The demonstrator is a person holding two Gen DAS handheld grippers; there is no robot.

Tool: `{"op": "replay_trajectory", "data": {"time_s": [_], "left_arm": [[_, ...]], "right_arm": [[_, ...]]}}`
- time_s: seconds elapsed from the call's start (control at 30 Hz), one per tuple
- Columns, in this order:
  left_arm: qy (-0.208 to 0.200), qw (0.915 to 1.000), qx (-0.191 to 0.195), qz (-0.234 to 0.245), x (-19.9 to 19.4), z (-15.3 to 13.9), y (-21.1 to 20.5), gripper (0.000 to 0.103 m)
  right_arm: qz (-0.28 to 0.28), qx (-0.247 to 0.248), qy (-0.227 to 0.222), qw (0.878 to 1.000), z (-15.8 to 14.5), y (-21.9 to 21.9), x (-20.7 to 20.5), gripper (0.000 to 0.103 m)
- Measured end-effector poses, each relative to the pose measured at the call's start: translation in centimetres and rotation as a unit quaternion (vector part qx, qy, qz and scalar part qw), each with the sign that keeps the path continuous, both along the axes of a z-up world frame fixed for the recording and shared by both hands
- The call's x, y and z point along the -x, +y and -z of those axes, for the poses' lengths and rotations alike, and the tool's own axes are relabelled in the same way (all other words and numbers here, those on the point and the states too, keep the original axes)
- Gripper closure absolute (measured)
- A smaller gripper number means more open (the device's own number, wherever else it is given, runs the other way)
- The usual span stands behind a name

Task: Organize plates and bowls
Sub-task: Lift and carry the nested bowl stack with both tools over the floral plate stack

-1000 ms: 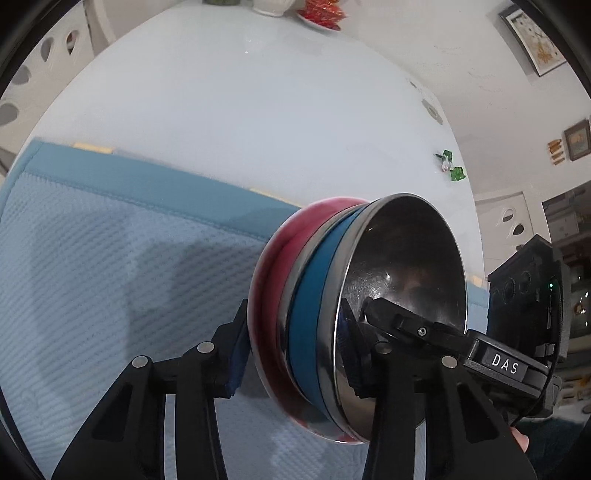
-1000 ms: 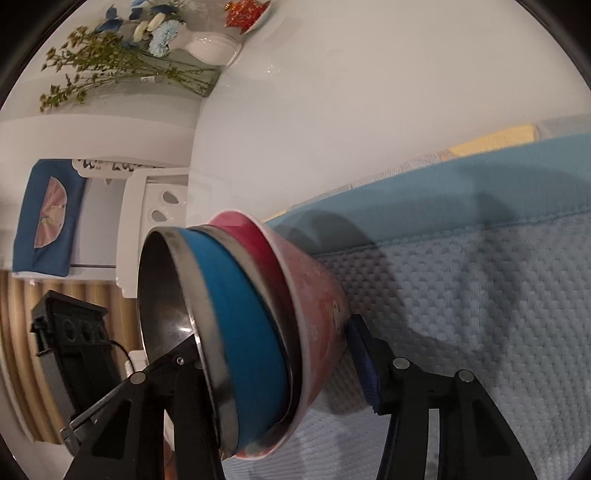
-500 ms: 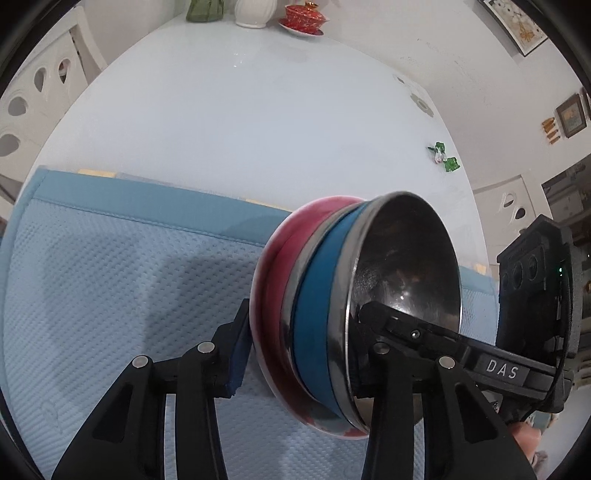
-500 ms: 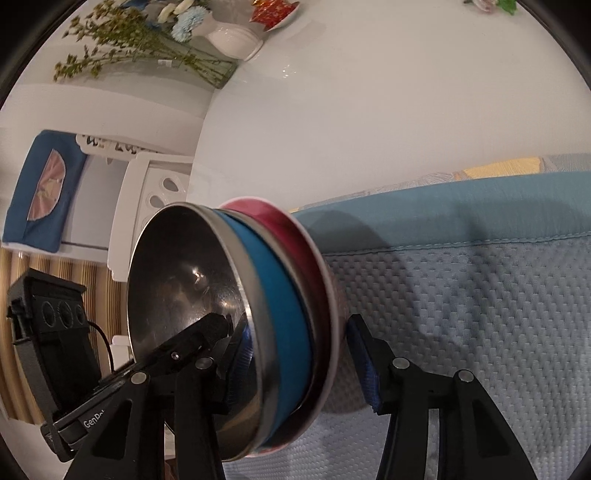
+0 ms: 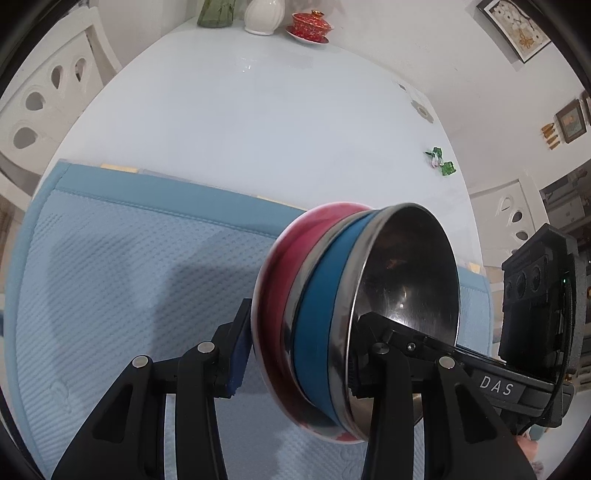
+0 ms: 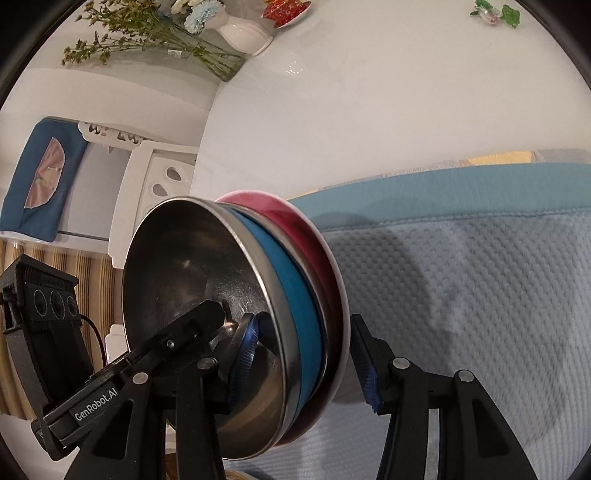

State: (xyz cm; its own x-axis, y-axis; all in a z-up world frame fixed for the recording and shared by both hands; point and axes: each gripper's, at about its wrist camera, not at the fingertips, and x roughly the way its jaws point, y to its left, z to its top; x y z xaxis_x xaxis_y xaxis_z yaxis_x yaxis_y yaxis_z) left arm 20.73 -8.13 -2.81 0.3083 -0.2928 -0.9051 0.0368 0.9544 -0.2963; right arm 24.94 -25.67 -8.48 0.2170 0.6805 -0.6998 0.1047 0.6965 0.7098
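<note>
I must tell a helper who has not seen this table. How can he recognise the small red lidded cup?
Look at the far end of the white table, beyond the blue mat. Three things stand there in a row; the red lidded cup is on its saucer, beside the white vase. It alone is red with gold pattern.

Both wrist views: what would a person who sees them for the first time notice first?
The eye goes first to the stack of nested bowls, tipped on its side above the blue mat: a steel bowl inside, a blue one in the middle, a red one outside. The left hand-held gripper and the right hand-held gripper both clamp the stack from opposite sides. Behind lies the white table.
</note>
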Motion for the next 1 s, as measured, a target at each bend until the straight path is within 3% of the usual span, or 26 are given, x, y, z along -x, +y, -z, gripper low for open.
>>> {"op": "replay_trajectory", "data": {"time_s": [0.3, 0.6, 1.0], "left_arm": [[-0.003, 0.9999, 0.01, -0.005, 1.5, -1.0, 0.3, 0.065], [0.002, 0.9999, -0.004, 0.009, 3.6, -0.3, -0.1, 0.065], [-0.013, 0.9996, -0.001, 0.026, 7.5, -3.3, 0.4, 0.065]], "right_arm": [[0.0, 0.007, -0.006, 1.0, -1.6, 0.6, 1.9, 0.054], [-0.004, 0.013, -0.008, 1.0, -1.7, 1.0, 3.9, 0.054], [-0.003, 0.017, -0.024, 1.0, -5.1, 1.4, 7.5, 0.054]]}}
